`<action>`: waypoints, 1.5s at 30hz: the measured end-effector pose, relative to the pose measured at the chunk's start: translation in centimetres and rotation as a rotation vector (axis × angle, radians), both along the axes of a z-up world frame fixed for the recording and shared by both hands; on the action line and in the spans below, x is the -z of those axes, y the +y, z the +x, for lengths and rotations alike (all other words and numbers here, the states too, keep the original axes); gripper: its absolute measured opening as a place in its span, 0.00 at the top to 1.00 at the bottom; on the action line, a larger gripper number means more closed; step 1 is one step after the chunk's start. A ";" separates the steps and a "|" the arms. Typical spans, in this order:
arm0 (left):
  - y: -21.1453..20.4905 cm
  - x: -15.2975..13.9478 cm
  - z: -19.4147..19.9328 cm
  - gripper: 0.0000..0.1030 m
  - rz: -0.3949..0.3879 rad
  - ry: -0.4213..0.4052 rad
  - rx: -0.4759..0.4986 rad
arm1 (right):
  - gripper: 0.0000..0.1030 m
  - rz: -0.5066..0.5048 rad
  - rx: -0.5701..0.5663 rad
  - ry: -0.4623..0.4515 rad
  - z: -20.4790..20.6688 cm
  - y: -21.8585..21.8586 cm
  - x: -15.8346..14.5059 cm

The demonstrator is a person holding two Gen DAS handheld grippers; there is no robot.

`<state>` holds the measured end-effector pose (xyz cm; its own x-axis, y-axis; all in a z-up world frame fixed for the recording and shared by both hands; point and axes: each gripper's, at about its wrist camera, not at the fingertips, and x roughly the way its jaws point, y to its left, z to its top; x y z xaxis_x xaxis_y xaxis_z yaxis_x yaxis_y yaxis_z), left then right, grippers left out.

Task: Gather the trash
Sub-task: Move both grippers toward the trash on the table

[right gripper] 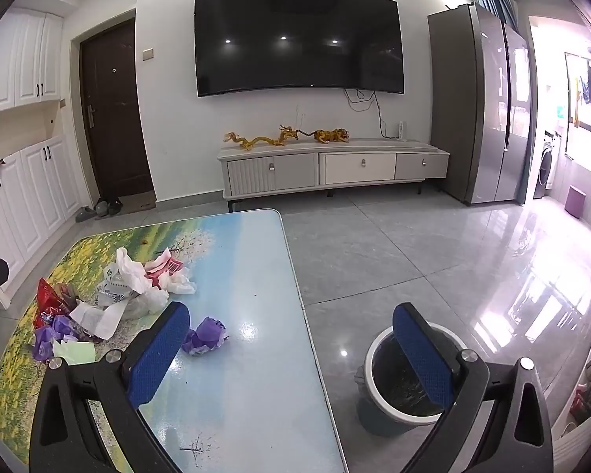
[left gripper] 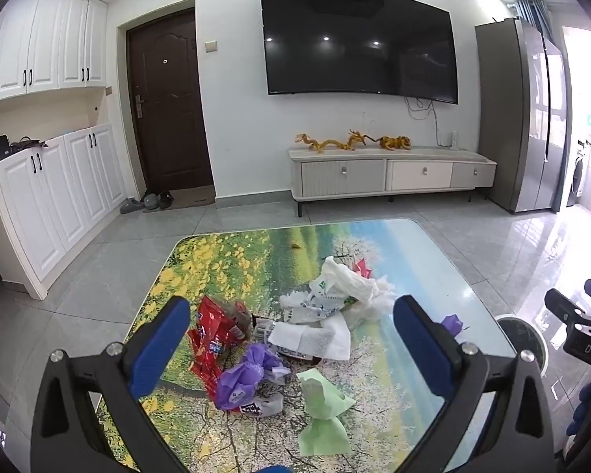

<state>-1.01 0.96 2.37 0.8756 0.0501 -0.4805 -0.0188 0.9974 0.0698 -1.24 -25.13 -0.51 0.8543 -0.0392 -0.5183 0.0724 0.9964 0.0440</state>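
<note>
Both tongs [left gripper: 291, 315] [right gripper: 291, 319] gape wide above the trash pile [left gripper: 279, 335].

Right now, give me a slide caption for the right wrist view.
Open right gripper hovers over table edge, purple wrapper ahead, bin on the floor.

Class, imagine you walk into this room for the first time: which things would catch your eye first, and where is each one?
The heap of crumpled trash in the middle of the landscape-printed table draws the eye first, red, purple and green scraps among white paper. Behind it a large dark television fills the far wall. On the floor right of the table stands a lined bin, seen between the open fingers of the right tool.
</note>
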 end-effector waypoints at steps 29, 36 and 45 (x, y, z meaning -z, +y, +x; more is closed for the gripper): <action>1.1 -0.9 -1.6 0.00 -0.014 -0.056 -0.029 | 0.00 0.026 0.037 -0.073 -1.9 -0.4 -1.3; 1.3 -1.7 -2.8 0.00 -0.016 -0.079 -0.031 | 0.00 0.027 0.029 -0.095 -2.7 0.0 -2.0; 1.4 -2.6 -4.7 0.00 -0.010 -0.119 -0.043 | 0.00 0.013 0.016 -0.123 -4.0 0.4 -3.0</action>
